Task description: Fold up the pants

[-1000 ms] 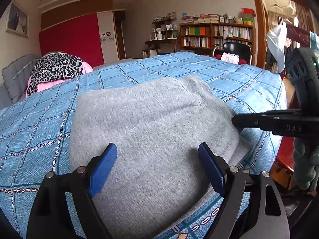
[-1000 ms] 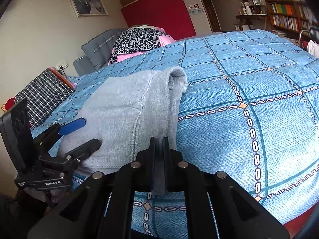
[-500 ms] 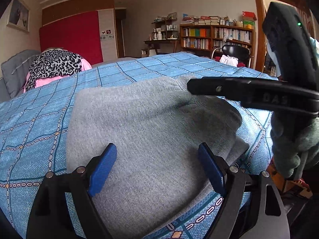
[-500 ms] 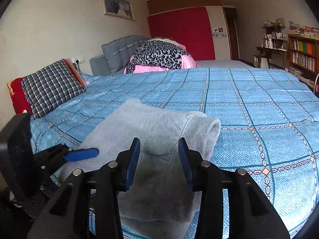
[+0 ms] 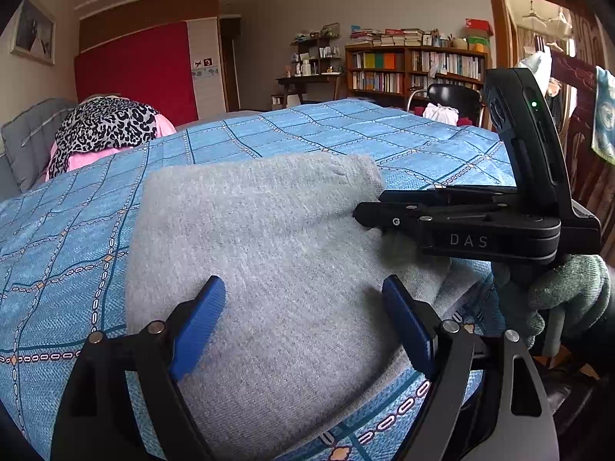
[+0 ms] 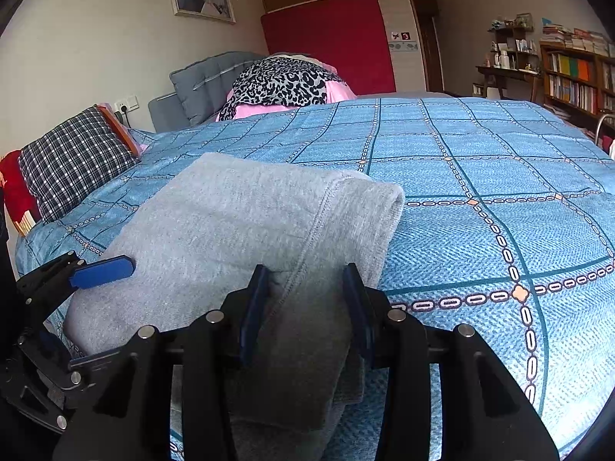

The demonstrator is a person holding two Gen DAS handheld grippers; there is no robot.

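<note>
While the left hand-held gripper (image 5: 303, 322) sits spread wide over the folded grey pants (image 5: 269, 253), the right hand-held gripper (image 6: 305, 299) is parted too, straddling their thick folded end. Pants lie near the bed's (image 6: 499, 176) edge.

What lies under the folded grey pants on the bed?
The folded grey knitted pants lie on the blue checked bedspread, which shows all around them. At their near edge, lower grey layers stick out. Anything else beneath is covered.
</note>
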